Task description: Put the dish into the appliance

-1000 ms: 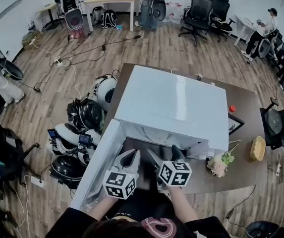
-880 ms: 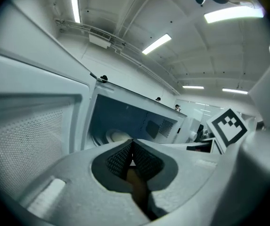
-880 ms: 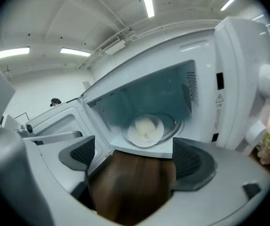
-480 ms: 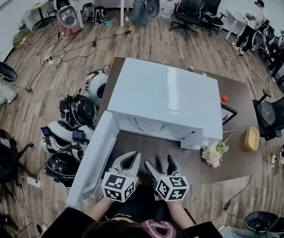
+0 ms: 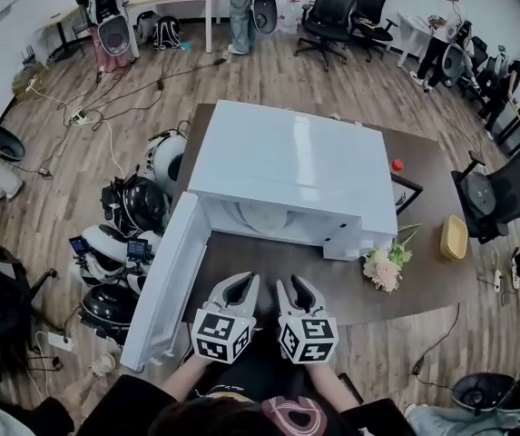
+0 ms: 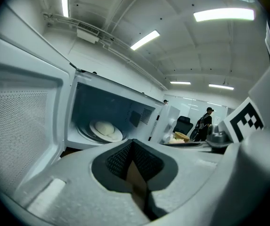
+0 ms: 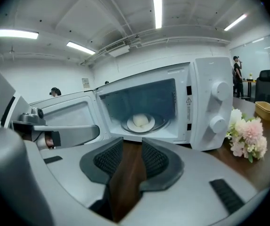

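Grey ribbed jaws of the right gripper (image 7: 131, 142) have just been closing and stand a narrow gap apart, gripping nothing. The left gripper (image 6: 131, 142) has its jaws together, empty. A white dish (image 7: 141, 122) bearing a pale bun sits inside the microwave (image 5: 296, 162), whose door (image 5: 164, 289) hangs open. Pink flowers (image 7: 248, 135) lie beside it on the table (image 5: 350, 302).

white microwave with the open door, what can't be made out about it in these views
- Right gripper view: the pale round food on the white plate inside is too small to identify.
- Right gripper view: print on the warning label and marks round the upper dial are too small to read.
- Head view: the white microwave's roof hides its cavity and that plate.
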The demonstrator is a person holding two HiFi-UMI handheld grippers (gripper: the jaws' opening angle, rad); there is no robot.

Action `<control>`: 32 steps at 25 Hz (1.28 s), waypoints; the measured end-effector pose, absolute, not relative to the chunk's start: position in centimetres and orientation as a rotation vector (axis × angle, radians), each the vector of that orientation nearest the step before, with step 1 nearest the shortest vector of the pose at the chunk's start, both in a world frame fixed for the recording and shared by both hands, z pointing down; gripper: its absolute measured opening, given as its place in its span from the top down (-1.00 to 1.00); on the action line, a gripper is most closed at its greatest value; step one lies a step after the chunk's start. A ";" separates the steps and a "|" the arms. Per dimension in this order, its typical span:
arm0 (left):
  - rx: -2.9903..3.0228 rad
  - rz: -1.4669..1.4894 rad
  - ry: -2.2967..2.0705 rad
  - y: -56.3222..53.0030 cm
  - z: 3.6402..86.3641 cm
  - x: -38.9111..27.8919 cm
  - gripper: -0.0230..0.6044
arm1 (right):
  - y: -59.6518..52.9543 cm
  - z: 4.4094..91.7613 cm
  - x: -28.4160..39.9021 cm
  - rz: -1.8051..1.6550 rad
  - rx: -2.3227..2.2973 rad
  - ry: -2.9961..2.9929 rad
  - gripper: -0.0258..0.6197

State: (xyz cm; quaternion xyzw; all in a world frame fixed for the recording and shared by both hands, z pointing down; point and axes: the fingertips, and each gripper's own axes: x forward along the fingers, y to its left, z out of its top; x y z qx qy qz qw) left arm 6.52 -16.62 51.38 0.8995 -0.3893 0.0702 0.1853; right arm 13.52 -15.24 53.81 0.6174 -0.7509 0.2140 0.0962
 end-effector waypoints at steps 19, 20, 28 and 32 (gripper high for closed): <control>2.530 0.135 -1.078 -15.6 51.0 6.3 0.90 | -14.7 53.3 14.0 0.605 1.889 -2.236 0.90; 2.535 0.136 -1.076 -15.5 51.0 6.3 0.90 | -14.7 53.4 13.9 0.599 1.884 -2.236 0.90; 2.534 0.142 -1.090 -15.6 51.0 5.6 0.90 | -14.8 53.4 13.0 0.565 1.857 -2.236 0.90; 2.533 0.141 -1.102 -15.7 50.8 5.3 0.90 | -14.9 53.2 13.1 0.555 1.861 -2.228 0.90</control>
